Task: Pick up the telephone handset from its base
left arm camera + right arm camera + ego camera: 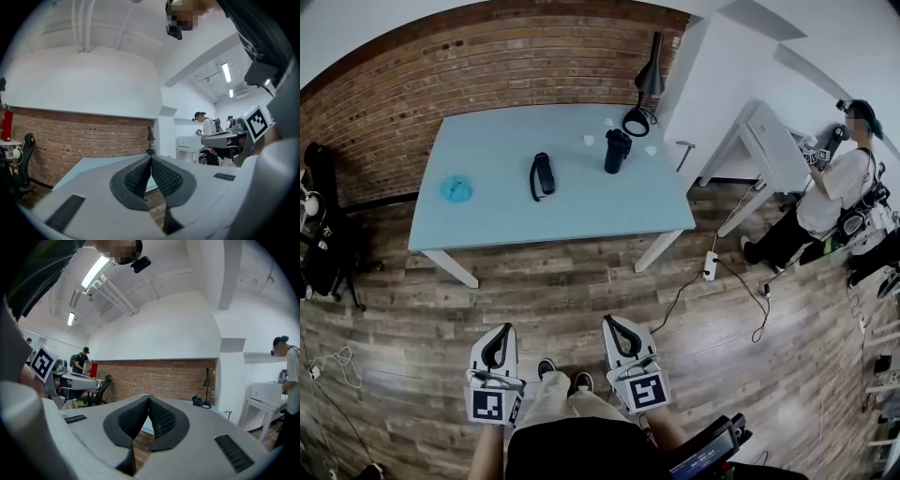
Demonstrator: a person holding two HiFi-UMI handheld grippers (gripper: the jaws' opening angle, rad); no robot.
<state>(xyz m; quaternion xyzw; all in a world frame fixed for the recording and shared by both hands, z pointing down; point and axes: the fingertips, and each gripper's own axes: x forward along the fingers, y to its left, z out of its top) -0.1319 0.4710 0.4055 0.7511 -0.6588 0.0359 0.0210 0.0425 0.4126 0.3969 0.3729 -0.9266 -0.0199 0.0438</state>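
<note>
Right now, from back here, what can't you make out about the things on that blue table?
Telephone: head view, too small to separate handset from base.
Blue object: head view, too small to identify.
White bits: head view, too small to name.
Table top: mostly hidden in the gripper views behind the left gripper and right gripper; no telephone shows there.

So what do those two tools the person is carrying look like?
The left tongs and right tongs are pale grey shells with black textured pads; each carries a white cube with black square markers. The person wears light trousers and dark shoes.
</note>
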